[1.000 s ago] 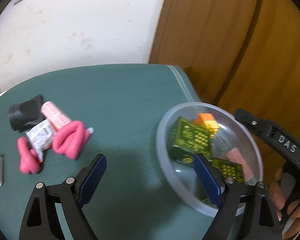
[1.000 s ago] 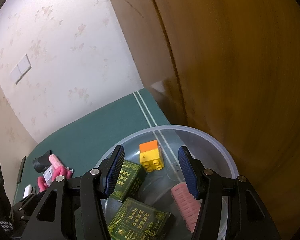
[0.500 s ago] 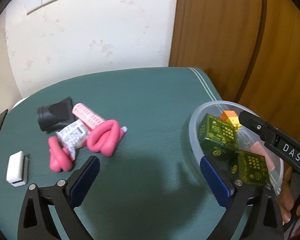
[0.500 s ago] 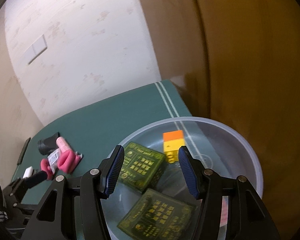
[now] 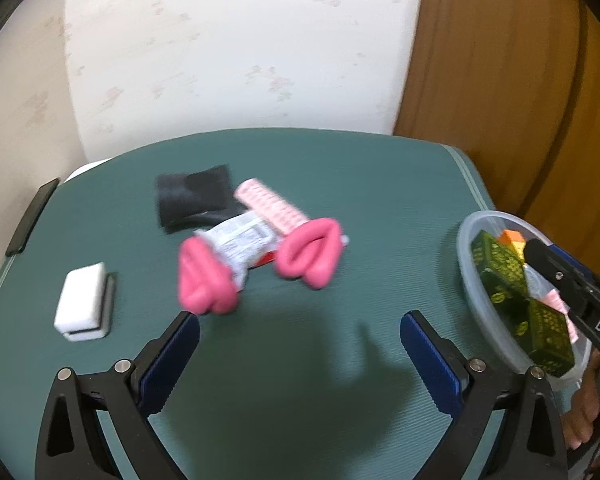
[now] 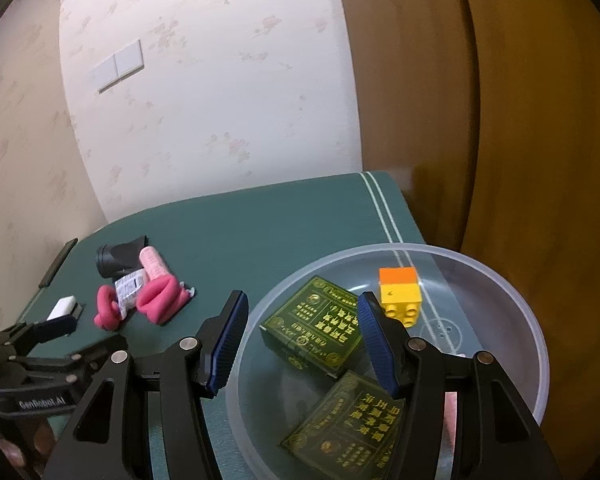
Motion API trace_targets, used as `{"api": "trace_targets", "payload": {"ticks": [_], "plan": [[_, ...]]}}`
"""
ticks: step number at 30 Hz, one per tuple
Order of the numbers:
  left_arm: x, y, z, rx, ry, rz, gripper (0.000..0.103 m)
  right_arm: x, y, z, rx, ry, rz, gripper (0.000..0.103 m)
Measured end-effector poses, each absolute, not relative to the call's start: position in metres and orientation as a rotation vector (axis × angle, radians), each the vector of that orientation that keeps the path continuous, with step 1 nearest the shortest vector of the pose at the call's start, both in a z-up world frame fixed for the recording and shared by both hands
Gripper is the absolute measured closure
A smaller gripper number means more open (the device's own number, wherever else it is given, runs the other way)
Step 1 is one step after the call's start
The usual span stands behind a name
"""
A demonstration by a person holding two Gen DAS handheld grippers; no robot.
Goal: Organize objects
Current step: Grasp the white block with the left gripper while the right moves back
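Left gripper [image 5: 300,344] spread wide, nothing between its blue pads, hanging over bare green table [image 5: 380,184]. Pile of loose items at 12 o'clock from it: pink hair roller [image 5: 270,207], black cone-shaped piece [image 5: 192,198] touching it at its 9 o'clock, white printed packet [image 5: 240,246], and two pink looped bands [image 5: 310,254] either side of the packet. White block [image 5: 83,300] lies apart at 9 o'clock of the pile. Clear plastic bowl [image 6: 532,328] sits at the table's 3 o'clock edge; inside are two green boxes [image 6: 314,330], an orange-yellow toy brick [image 6: 400,290] and a pink thing mostly hidden. Right gripper [image 6: 300,340] about half open over the bowl's near rim, pads not visibly touching anything, gripping nothing.
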State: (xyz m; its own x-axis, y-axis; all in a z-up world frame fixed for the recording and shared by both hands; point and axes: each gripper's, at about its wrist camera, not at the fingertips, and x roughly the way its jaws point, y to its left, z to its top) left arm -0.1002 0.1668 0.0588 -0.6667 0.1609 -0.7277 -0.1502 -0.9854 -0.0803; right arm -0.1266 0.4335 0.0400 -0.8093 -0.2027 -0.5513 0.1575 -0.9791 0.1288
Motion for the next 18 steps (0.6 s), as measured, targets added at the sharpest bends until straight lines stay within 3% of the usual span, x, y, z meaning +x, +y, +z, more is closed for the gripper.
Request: {"api": "trace_targets", "payload": {"ticks": [18], "plan": [[-0.096,0.065,0.047,-1.294,-0.190,2.916,0.001,-0.120,0.414,0.035,0.848,-0.011,-2.800,0.044]]}}
